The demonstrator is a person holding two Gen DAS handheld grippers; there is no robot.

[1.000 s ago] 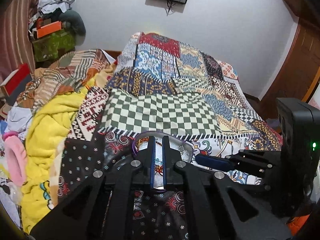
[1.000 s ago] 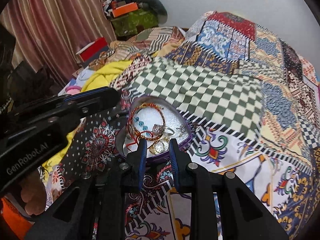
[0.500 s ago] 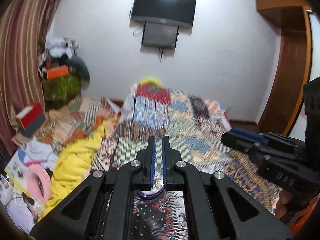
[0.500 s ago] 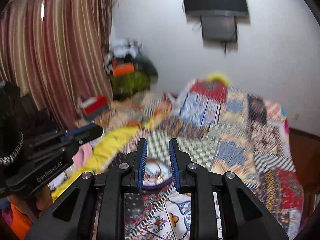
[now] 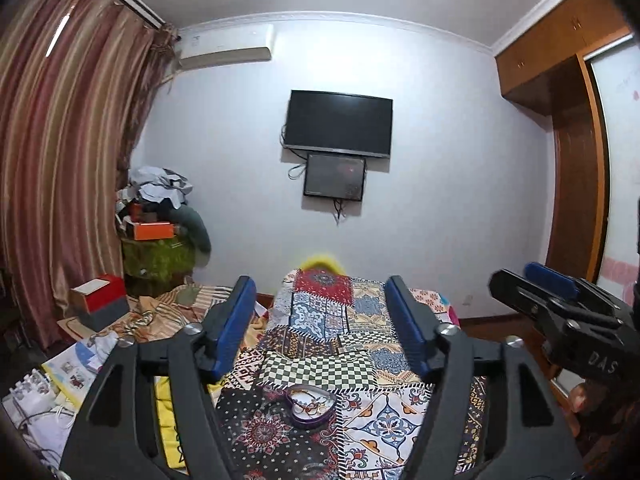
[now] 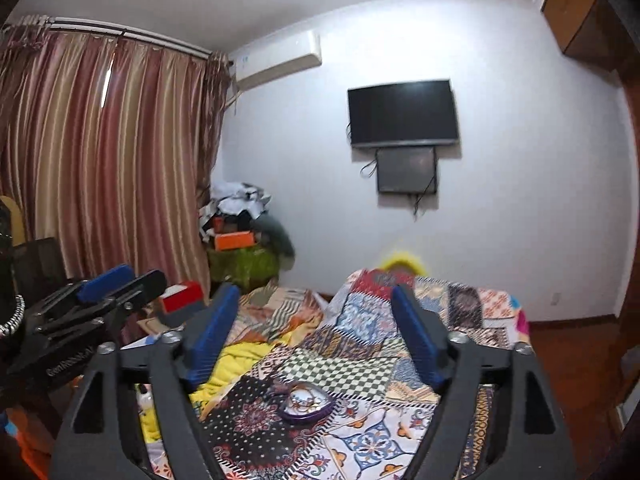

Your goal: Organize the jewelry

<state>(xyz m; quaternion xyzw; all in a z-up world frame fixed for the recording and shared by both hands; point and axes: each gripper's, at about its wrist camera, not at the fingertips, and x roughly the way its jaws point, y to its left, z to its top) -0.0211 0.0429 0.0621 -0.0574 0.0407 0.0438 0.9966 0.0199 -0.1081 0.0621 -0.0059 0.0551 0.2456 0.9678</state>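
Observation:
A purple heart-shaped tin (image 5: 310,406) with several pieces of jewelry inside lies open on the patchwork bedspread (image 5: 348,344). It also shows in the right wrist view, as the tin (image 6: 307,402) low between the fingers. My left gripper (image 5: 322,328) stands wide open, raised well back from the tin, with nothing between its blue pads (image 5: 234,330). My right gripper (image 6: 316,332) is equally wide open and empty, held high above the bed. Each gripper appears at the edge of the other's view: the right gripper (image 5: 552,292) and the left gripper (image 6: 120,278).
A yellow blanket (image 6: 236,356) and striped cloth lie left of the bedspread. A red box (image 5: 98,296), an orange box (image 5: 154,230) and piled clothes stand by the striped curtain (image 5: 60,160). A television (image 5: 338,124) hangs on the far wall. A wooden wardrobe (image 5: 568,184) stands right.
Both grippers rose and pulled back from the tin, tilting up toward the wall. Both went from shut to wide open. The tin now looks small and far below.

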